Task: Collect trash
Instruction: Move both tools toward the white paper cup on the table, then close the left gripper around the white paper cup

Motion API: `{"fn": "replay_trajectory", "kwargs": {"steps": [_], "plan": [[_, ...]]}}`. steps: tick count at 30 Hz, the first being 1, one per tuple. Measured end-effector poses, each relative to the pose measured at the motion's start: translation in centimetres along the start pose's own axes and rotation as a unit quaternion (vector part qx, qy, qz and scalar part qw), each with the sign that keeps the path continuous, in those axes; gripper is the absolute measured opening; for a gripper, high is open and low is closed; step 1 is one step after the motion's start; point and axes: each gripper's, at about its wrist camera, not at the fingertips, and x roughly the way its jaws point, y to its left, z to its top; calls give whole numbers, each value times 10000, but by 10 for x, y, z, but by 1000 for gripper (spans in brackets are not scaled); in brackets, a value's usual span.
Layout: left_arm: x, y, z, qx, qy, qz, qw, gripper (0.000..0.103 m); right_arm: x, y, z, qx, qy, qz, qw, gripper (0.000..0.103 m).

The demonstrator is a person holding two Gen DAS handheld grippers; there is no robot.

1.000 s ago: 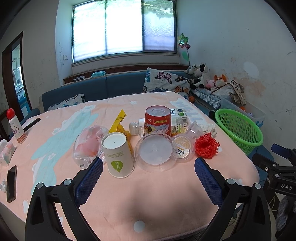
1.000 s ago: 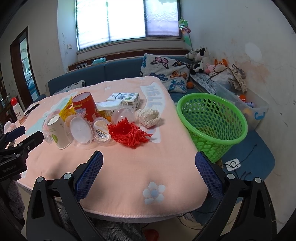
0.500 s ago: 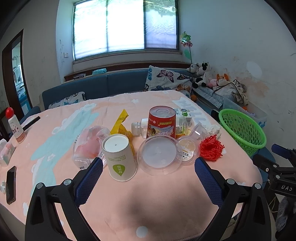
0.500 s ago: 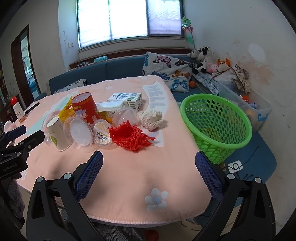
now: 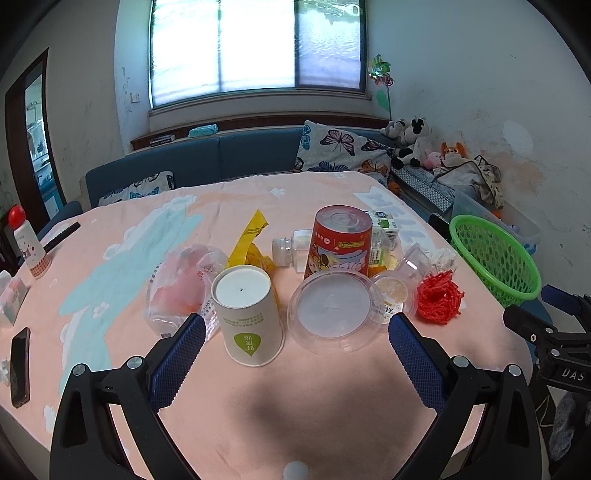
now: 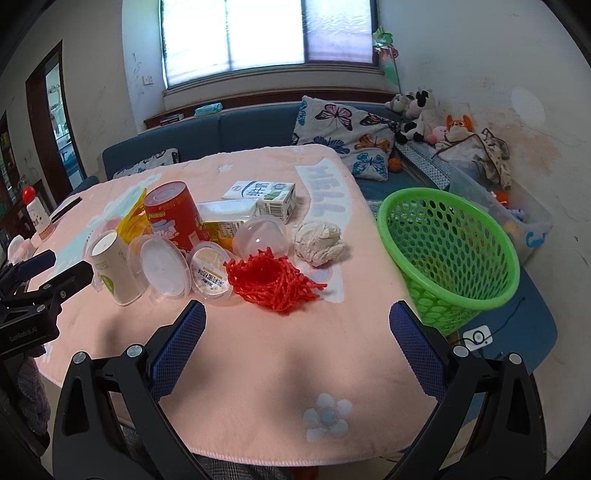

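Trash (image 6: 207,240) on pink tablecloth (image 6: 277,350) (sofa (image 6: 240,129) behind); both tongs apart, empty.

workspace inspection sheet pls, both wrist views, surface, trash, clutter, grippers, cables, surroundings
surface: table under a pink cloth, near part bare.
job's things: paper cup upside down, red can, clear lid, red net, tissue wad, milk carton, all bunched mid-table; green basket off the right edge, none of this trash seen in it.
clutter: phone and red-capped bottle at the left edge.
grippers: left hand-held gripper open; right hand-held gripper open; both hold nothing.
cables: nothing seen on the table.
surroundings: blue sofa, butterfly pillow, window.
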Motion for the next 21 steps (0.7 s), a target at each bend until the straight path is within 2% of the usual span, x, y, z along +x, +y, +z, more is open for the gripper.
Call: {"fn": "replay_trajectory", "kwargs": {"steps": [21], "plan": [[30,33,15,-206,246,92,9994,96,42,29,28,-369,211,300,9986,99]]}}
